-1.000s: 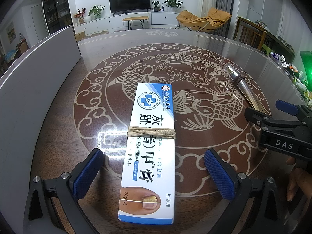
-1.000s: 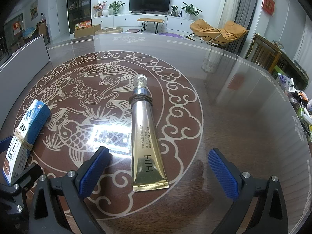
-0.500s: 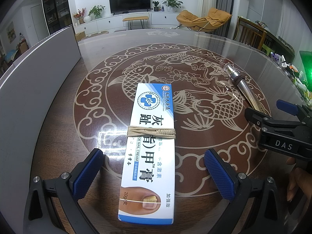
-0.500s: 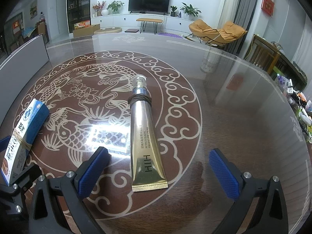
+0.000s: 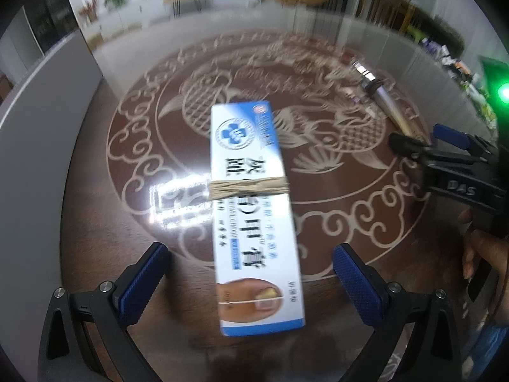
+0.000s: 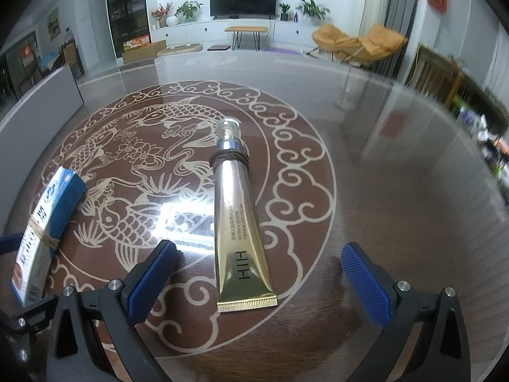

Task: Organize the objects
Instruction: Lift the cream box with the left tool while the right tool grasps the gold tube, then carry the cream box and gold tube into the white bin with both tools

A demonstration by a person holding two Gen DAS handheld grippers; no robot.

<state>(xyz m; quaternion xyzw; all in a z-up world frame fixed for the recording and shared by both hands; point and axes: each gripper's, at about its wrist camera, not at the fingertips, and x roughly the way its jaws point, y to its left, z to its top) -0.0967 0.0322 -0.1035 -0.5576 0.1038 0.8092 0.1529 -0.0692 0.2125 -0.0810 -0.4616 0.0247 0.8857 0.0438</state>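
A blue-and-white cream box (image 5: 254, 210) with a tan rubber band around its middle lies flat on the glass table. My left gripper (image 5: 251, 273) stands open, and the box's near end lies between its blue pads without touching them. A gold tube (image 6: 237, 219) with a dark band below its silver cap lies lengthwise ahead of my right gripper (image 6: 259, 273), which is open with the tube's crimped end between its pads. The box (image 6: 44, 226) also shows at the left of the right wrist view. The right gripper (image 5: 451, 156) and the tube (image 5: 381, 95) appear at the right of the left wrist view.
The round glass table (image 6: 397, 207) carries a brown and gold fish pattern. A grey panel (image 5: 38, 146) stands along the table's left side. A person's hand (image 5: 480, 254) holds the right gripper. Small bottles (image 6: 490, 140) crowd the far right, and chairs stand beyond the table.
The left wrist view has blurred and tilted down: the left gripper moves forward over the box. The right gripper has crept slightly closer to the tube. Both objects lie where they were.
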